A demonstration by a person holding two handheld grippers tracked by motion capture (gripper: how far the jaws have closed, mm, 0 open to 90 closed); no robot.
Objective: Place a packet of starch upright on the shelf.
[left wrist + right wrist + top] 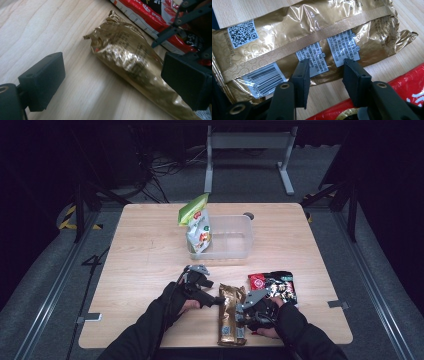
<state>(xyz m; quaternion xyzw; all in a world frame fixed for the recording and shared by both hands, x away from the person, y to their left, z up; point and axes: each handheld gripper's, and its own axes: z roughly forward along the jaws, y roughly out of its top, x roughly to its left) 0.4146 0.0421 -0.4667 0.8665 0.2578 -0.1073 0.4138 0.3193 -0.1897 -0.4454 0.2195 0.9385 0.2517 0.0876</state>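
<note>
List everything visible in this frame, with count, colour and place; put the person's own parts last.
gold packet: 1, shiny gold, lying flat at the near edge of the table between the two grippers
red and black packet: 1, lying flat just right of the gold packet
green and white pouch: 1, standing at the left end of the clear bin
clear bin: 1, transparent plastic, middle of the table
table: 1, light wood
frame: 1, grey metal, on the floor beyond the table
left gripper: 1, black, open, jaws either side of the gold packet's top end
right gripper: 1, black, open, at the gold packet's right edge
sleeves: 2, dark, coming in from the bottom
</note>
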